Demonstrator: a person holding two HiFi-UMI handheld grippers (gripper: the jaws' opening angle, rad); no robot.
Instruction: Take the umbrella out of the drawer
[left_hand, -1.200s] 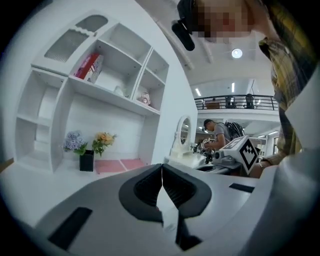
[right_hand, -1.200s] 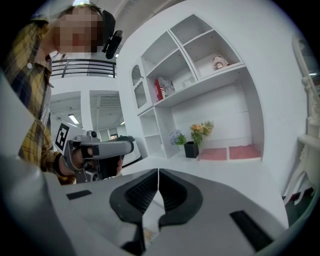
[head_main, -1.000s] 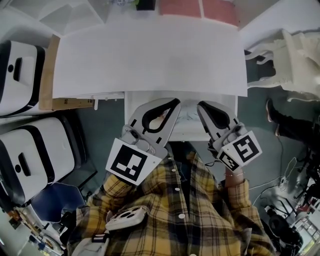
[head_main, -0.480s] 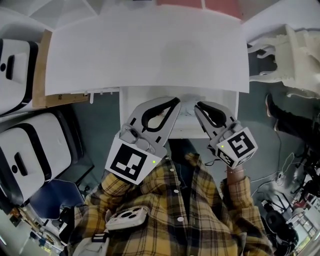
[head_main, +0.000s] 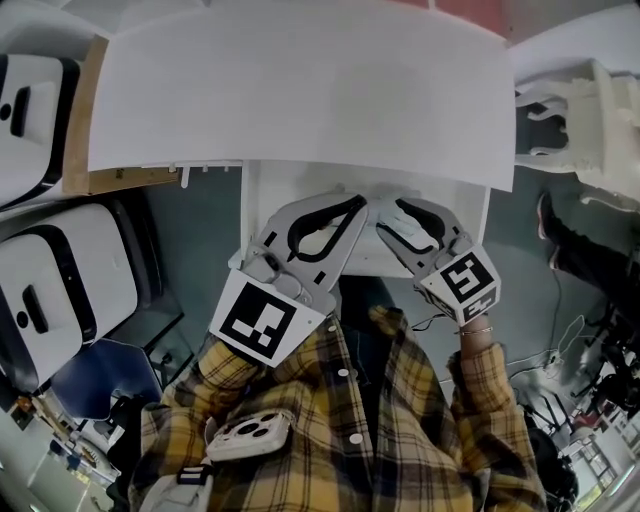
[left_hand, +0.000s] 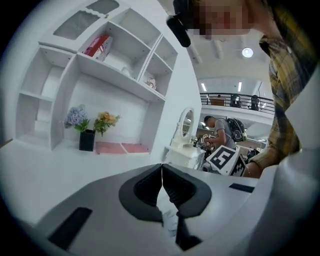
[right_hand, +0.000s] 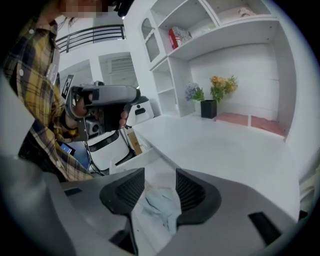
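Item: umbrella (right_hand: 162, 206), a pale blue-grey crumpled fabric bundle, and we are finding it lying in the open drawer (head_main: 262, 190) that is jutting out from under the front edge of the white desk (head_main: 300, 100). Position relative to tools: we are seeing it below and just beyond the right gripper (right_hand: 160, 182), framed in the gap of that gripper's jaws. The jaws are opening, with the bundle between them in the view but neither pad pressing on it. Its visible length is appearing to run roughly along the line the right gripper is pointing, though folds are hiding the handle and we are not making out the true long axis. Left gripper (left_hand: 161, 167): its jaws are meeting at the tips, holding nothing; a scrap of the same pale fabric is showing under them. In the head view both tools, left gripper (head_main: 350, 204) and right gripper (head_main: 392, 218), are hanging over the drawer side by side. We are judging the right hand the better placed: it is needing to go down and forward so the pads straddle the bundle across its width.
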